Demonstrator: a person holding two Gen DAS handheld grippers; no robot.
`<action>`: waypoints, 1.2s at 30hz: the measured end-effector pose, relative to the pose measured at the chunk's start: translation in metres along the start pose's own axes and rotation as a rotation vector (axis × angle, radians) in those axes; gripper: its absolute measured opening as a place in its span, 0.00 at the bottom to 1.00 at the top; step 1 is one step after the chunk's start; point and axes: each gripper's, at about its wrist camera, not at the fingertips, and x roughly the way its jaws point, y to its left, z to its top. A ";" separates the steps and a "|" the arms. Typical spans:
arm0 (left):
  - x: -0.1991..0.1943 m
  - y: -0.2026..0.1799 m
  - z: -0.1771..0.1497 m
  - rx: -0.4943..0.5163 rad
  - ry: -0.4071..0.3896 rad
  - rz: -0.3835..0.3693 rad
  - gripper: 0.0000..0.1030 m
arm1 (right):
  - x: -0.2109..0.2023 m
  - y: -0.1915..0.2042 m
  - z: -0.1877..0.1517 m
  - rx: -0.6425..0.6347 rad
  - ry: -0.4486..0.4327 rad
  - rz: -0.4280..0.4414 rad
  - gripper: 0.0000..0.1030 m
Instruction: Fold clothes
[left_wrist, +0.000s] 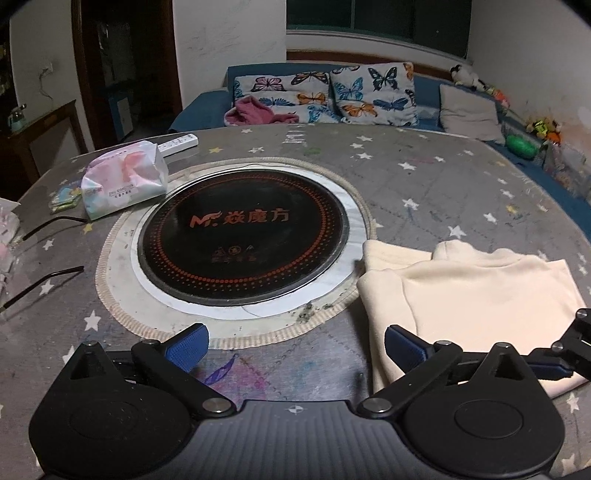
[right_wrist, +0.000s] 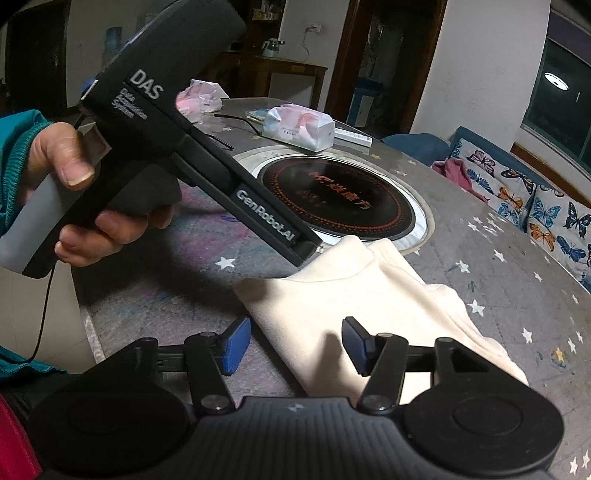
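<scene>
A cream garment (left_wrist: 472, 295) lies folded into a compact rectangle on the grey star-patterned tablecloth (left_wrist: 424, 177); it also shows in the right wrist view (right_wrist: 354, 299). My left gripper (left_wrist: 295, 347) is open and empty, above the table just left of the garment's near left corner. My right gripper (right_wrist: 295, 343) is open and empty, low over the garment's near edge. The right gripper's fingertips (left_wrist: 576, 332) show at the right edge of the left wrist view. The left gripper's body (right_wrist: 207, 155), held in a hand, crosses the right wrist view.
A round black induction hob (left_wrist: 243, 236) sits in the table's middle, touching the garment's far left corner. A tissue pack (left_wrist: 125, 181), a white remote (left_wrist: 177, 142) and black cables (left_wrist: 40, 284) lie at the far left. A sofa with butterfly cushions (left_wrist: 325, 92) stands behind.
</scene>
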 end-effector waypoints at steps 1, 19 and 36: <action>0.000 0.000 0.000 0.000 0.003 0.004 1.00 | 0.000 0.000 0.000 -0.001 -0.001 0.001 0.54; 0.000 -0.005 0.003 0.004 0.021 0.043 1.00 | 0.010 0.024 0.003 -0.124 -0.010 -0.016 0.46; -0.004 0.010 0.005 -0.118 0.045 -0.075 1.00 | 0.020 0.032 0.002 -0.191 -0.010 -0.073 0.21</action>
